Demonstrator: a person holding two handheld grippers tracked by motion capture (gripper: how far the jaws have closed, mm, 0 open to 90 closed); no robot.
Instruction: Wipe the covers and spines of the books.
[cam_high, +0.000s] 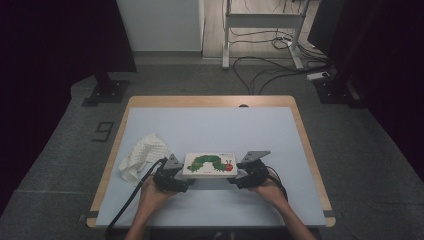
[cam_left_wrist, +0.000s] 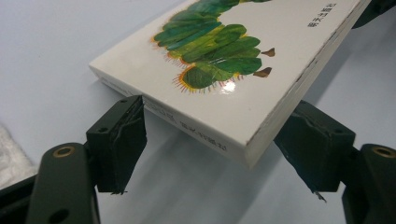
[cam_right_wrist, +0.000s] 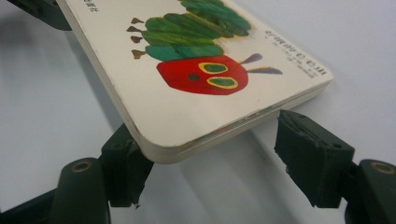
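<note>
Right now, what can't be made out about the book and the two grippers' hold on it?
- Book underside: hidden by its own cover in the gripper views, so contact beneath can't be judged.
- Cover lettering: too small to read.
- Left gripper and right gripper: whether the fingers press the edges is unclear.

Both tools are showing black bodies: the left tool (cam_high: 186, 181) and right tool (cam_high: 231, 179) each carrying a grey three-cornered plate, brass-ringed screw holes, black cables trailing; forearms are showing bare, no sleeves.

Cloth (cam_high: 144, 156) beside left claw (cam_high: 186, 183); elsewhere open table (cam_high: 210, 125)
</note>
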